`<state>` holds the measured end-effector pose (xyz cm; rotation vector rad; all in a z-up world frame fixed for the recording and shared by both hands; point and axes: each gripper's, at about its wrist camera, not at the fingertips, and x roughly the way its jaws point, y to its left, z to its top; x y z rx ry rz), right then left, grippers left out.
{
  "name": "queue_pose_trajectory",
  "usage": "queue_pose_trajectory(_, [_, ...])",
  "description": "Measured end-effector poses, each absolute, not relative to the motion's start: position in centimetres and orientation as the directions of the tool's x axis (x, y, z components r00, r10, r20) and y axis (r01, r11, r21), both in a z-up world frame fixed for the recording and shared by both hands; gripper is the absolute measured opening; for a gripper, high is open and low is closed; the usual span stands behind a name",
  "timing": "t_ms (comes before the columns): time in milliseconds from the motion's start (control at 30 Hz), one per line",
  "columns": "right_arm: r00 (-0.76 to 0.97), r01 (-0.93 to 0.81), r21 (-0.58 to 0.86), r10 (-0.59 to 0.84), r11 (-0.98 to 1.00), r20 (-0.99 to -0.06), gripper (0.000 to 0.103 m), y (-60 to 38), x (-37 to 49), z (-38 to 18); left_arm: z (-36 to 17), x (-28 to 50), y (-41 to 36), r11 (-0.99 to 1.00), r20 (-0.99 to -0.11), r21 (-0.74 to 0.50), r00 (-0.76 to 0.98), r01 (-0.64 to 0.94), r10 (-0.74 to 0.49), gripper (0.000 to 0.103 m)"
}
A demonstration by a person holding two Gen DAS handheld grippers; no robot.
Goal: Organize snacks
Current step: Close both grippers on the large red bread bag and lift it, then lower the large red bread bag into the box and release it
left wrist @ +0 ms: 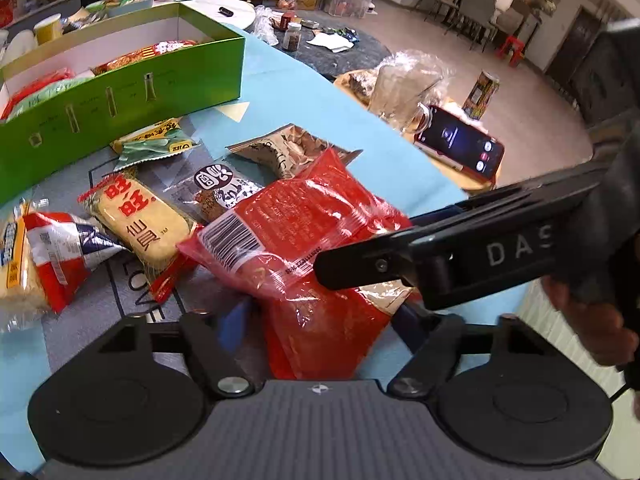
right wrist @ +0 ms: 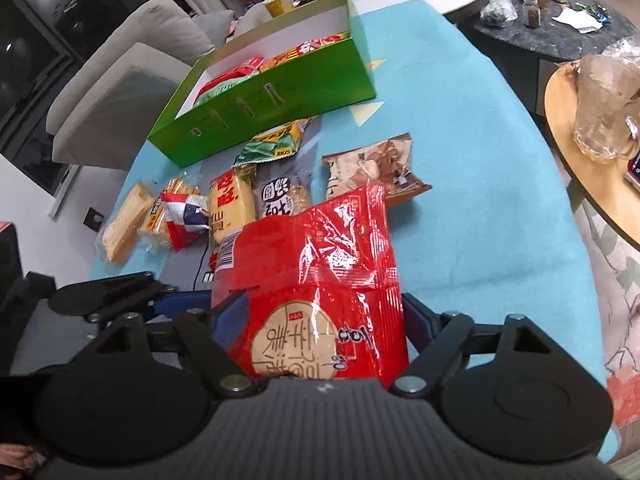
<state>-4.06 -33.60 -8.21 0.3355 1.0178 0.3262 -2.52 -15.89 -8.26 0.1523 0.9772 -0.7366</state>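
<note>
Beyond the jaws and off to their right, a phone (left wrist: 460,148) with its screen lit lies on a round wooden side table (right wrist: 580,160). Just behind it sits a crumpled clear plastic bag (left wrist: 404,84). Farther ahead, a dark round table (left wrist: 344,52) carries a small jar (left wrist: 292,36), perhaps of spices. Grey dining chairs (left wrist: 476,8) stand far to the right. A pale sofa (right wrist: 132,60) lies left of the jaws.
</note>
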Motion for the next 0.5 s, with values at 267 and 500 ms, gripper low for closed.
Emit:
queue_pose_trajectory(267, [0.516, -0.171, 0.422, 0.446, 0.890, -0.731, 0.057, -32.3, -4.9, -5.6, -5.8, -3.1, -14.9, 0.738, -0.753, -0.167, 0.399, 0.653, -0.524, 0.057])
queue_pose_trajectory(500, [0.610, -0.241, 0.424, 0.476, 0.873, -0.634, 0.056, -31.3, -3.4, -1.4, -1.2, -1.5, -13.7, 0.771, -0.670, -0.063, 0.546, 0.633, -0.503, 0.057])
